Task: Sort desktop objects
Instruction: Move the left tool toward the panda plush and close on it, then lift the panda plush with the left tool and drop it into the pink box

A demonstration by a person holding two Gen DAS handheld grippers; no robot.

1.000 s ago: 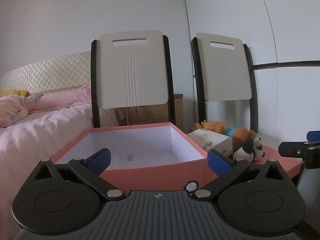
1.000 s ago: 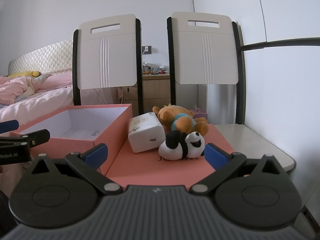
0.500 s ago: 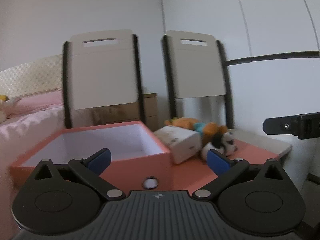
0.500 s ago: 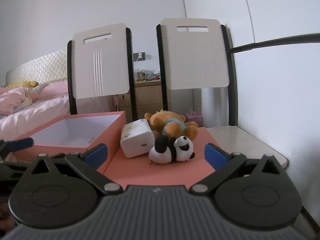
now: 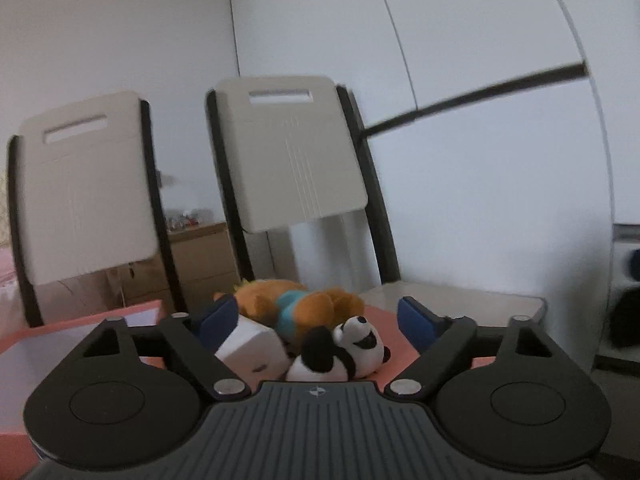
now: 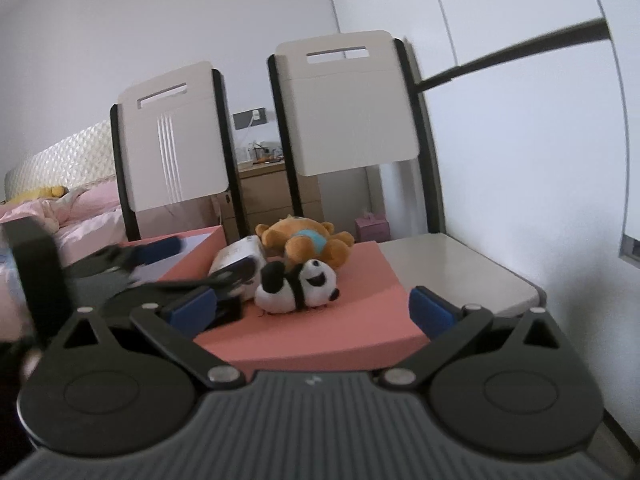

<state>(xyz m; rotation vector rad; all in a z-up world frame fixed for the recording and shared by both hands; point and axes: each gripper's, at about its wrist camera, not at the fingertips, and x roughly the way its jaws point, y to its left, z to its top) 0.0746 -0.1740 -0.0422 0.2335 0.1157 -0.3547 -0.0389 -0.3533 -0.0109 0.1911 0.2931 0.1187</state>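
Note:
A plush panda [image 5: 344, 350] [image 6: 298, 286], an orange plush bear [image 5: 298, 306] [image 6: 308, 240] and a white tissue pack [image 5: 252, 342] [image 6: 240, 258] lie together on a pink lid [image 6: 340, 320]. An open pink box [image 5: 24, 344] [image 6: 192, 254] stands to their left. My left gripper [image 5: 318, 322] is open, close behind the toys, with the pack and panda between its fingers' line of sight; it shows blurred in the right wrist view [image 6: 172, 272]. My right gripper [image 6: 312, 310] is open and empty, short of the panda.
Two folded white chairs [image 6: 176, 140] [image 6: 352, 100] lean against the wall behind the table. A bed with pink bedding [image 6: 80, 216] is to the left. A wooden nightstand [image 6: 272, 196] stands behind. A white tabletop [image 6: 452, 268] extends right of the lid.
My left gripper has swung right from the open box toward the toys and come close to them. My right gripper has tilted and moved a little nearer.

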